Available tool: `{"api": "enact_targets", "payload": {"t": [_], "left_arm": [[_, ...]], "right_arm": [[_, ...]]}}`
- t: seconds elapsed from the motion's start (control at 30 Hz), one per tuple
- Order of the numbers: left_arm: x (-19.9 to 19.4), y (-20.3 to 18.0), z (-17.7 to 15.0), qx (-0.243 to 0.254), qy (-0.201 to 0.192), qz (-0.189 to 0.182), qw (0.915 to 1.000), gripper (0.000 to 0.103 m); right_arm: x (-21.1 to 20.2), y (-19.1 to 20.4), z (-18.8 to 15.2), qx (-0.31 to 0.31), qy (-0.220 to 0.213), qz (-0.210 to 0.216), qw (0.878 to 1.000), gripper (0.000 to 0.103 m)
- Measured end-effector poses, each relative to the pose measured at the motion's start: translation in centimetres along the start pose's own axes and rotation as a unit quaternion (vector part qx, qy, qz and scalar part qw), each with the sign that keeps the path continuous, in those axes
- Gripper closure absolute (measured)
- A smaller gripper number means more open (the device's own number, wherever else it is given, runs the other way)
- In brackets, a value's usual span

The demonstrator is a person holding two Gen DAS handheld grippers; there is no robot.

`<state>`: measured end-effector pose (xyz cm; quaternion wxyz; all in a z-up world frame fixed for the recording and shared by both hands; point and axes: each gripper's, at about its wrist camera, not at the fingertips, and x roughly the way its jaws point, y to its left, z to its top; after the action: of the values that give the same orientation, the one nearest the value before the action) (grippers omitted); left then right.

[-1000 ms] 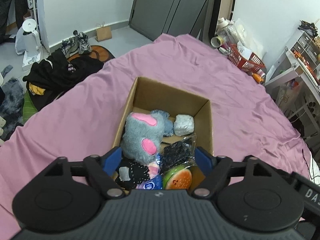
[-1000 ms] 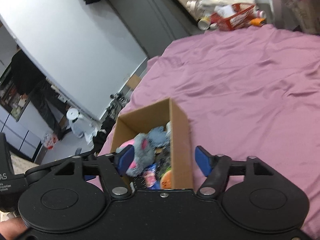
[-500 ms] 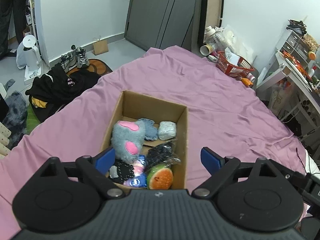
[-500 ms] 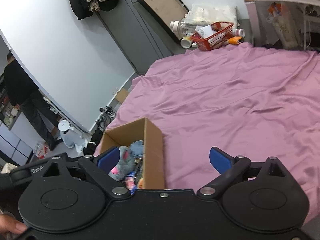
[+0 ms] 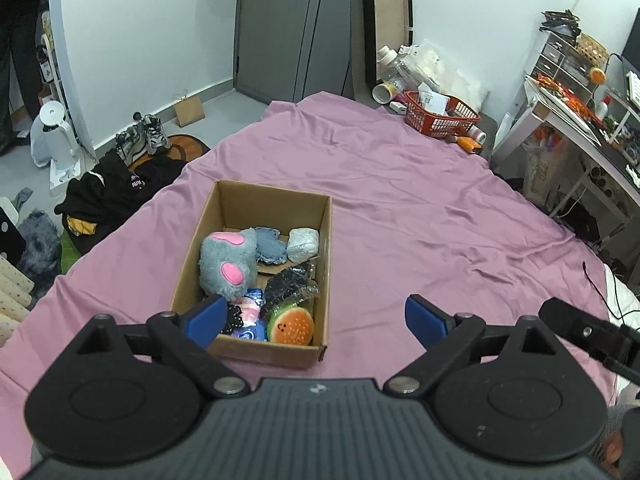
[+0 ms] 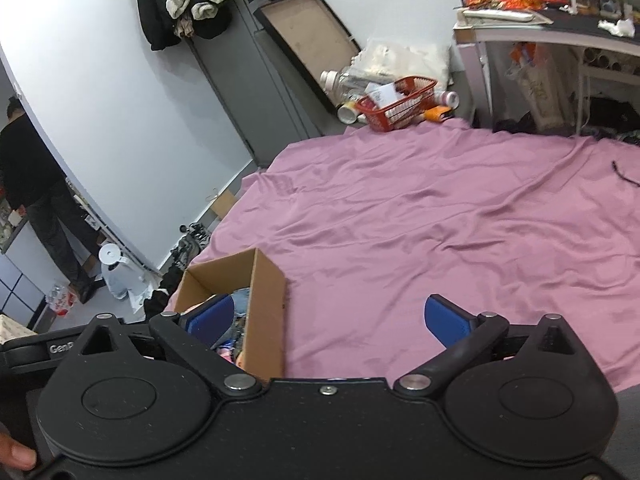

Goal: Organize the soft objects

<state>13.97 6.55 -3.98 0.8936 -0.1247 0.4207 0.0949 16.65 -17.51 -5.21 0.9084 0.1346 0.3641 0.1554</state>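
Both grippers hang above the bed, and both are spread wide with nothing between the blue pads: the left gripper (image 5: 316, 316) looks straight down on the cardboard box (image 5: 256, 350), the right gripper (image 6: 328, 318) sits off to the box's (image 6: 266, 312) right side, over bare pink bedsheet (image 6: 420, 220). The box stands on the sheet (image 5: 400, 200) and it's well stocked: a grey plush paw (image 5: 227, 261) with pink pads on the left, a denim piece (image 5: 270, 245) and a pale wrapped bundle (image 5: 303, 239) at the far end, a burger-shaped squishy (image 5: 291, 326) in the near right corner, and a dark item in crinkly plastic (image 5: 290, 286), possibly socks, just behind it.
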Motion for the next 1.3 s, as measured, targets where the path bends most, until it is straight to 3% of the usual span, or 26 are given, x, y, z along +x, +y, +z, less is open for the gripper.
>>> {"api": "enact_targets", "payload": {"t": [0.6, 1.3], "left_arm": [[-5.0, -2.4, -3.6, 0.041, -0.026, -0.007, 0.9988, 0.008], [-7.4, -0.1, -6.4, 0.061, -0.042, -0.012, 0.9972, 0.003]], "right_arm": [[-4.8, -1.4, -2.3, -0.047, -0.010, -0.044, 0.998, 0.000], [-6.5, 1.8, -5.4, -0.092, -0.021, -0.114, 0.989, 0.000]]}}
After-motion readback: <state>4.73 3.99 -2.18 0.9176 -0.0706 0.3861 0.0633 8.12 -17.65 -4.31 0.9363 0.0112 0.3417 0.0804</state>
